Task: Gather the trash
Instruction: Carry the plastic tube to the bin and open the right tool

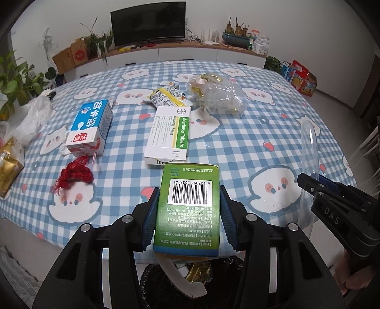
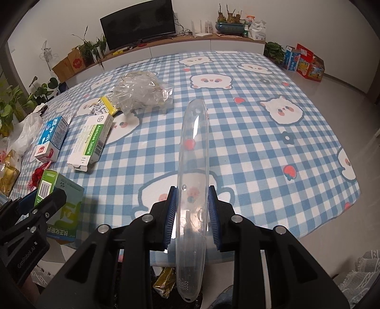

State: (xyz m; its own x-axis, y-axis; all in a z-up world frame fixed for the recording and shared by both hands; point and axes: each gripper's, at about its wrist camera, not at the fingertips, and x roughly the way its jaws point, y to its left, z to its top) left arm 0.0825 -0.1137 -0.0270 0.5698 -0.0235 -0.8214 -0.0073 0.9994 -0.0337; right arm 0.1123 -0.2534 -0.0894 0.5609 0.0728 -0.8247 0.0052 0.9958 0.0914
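My left gripper point(image 1: 188, 206) is shut on a green medicine box point(image 1: 187, 209) with a barcode, held above a black-lined trash bin point(image 1: 166, 285) at the table's near edge. My right gripper point(image 2: 192, 211) is shut on a clear plastic lid point(image 2: 193, 166), held edge-on over the near edge. That lid point(image 1: 308, 152) and the right gripper point(image 1: 306, 184) show at the right of the left wrist view. On the checked tablecloth point(image 1: 237, 147) lie a blue milk carton point(image 1: 91, 127), a white Acarbose box point(image 1: 171, 133), a red mesh scrap point(image 1: 74, 174), a yellow wrapper point(image 1: 166, 96) and a crumpled clear bag point(image 1: 218, 95).
A white plastic bag point(image 1: 26, 123) and gold wrapper point(image 1: 8, 166) sit at the table's left edge. Houseplants point(image 1: 16, 80) stand left. Behind the table run a white cabinet point(image 1: 190, 54) with a television point(image 1: 148, 22), cardboard boxes and toy boxes point(image 1: 301, 76).
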